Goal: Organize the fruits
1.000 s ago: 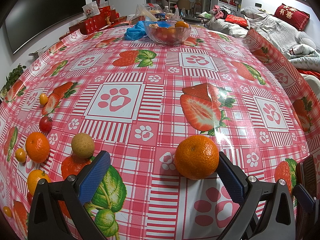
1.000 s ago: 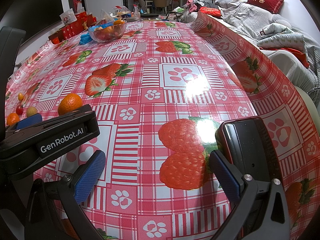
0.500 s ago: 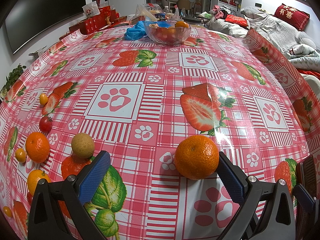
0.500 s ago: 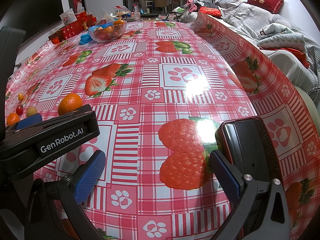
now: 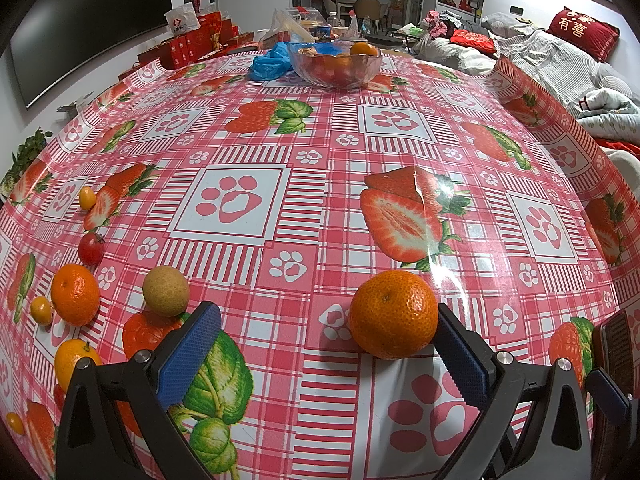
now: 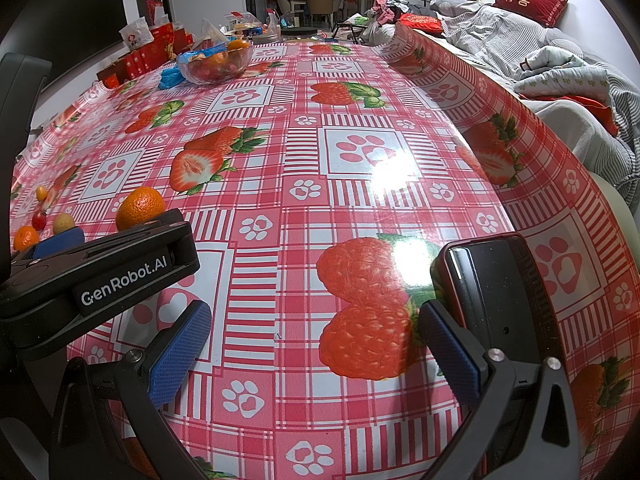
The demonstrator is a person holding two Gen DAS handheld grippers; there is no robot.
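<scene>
We had the bench (image 5: 320, 152) under its strawberry-and-paw oilcloth as the largest thing in view, and the fruit lay in two groups on it: loose pieces near us on the left, and a glass bowl (image 5: 334, 66) at the far end. The bowl already held a heap of red and orange fruit, with one orange piece riding at the top of its rim; a crumpled blue bag (image 5: 268, 65) lay just beside it on its left. We judged the bowl to be where the loose fruit belonged, which is why it sat well apart from the scatter.

A dark phone (image 6: 496, 296) rested near the right edge of the bench, just beyond the right gripper (image 6: 316, 344), whose jaws were spread with nothing between them; it hung idle, in our reading, while the other did the work.

The left gripper (image 5: 328, 344) was low over the bench with its jaws spread wide. The big mandarin (image 5: 394, 314) sat inside that gap, close against the right-hand pad, which we took as lining up for a pinch not yet made.

To the near left lay a smaller mandarin (image 5: 75, 294), a tan longan-like fruit (image 5: 166, 290), a cherry tomato (image 5: 91, 249) and several kumquats (image 5: 87, 197), none touching a gripper.
</scene>
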